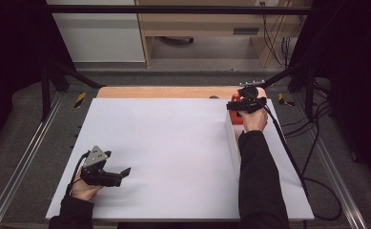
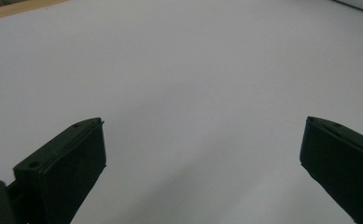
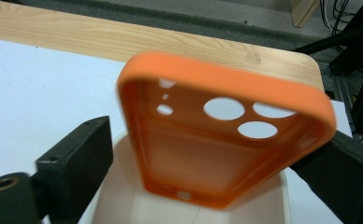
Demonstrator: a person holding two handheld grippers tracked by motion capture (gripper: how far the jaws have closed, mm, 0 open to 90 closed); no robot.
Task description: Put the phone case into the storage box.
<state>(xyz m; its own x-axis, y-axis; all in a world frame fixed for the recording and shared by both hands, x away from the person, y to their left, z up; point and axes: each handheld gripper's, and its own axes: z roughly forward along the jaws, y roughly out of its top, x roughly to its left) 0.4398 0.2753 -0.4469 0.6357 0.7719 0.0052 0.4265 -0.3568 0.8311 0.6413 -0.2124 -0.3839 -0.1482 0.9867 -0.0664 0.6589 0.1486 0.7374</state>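
Orange phone case (image 3: 221,135), tilted with camera holes up, over the open white box (image 3: 123,196) at the table's far right corner, probably for dropping in. Between the right gripper (image 3: 207,158) jaws, left jaw clearly off it, right one touching or close; can't tell if gripped. Box rim right below, wooden table edge (image 3: 123,42) just beyond. Left gripper (image 2: 202,158) gaping, empty, plenty of bare white tabletop (image 2: 193,70) around.

Left gripper (image 2: 202,158) jaws stand wide apart over the bare white bench (image 2: 193,70), nothing between them; wooden strip (image 2: 16,9) at top-left corner.
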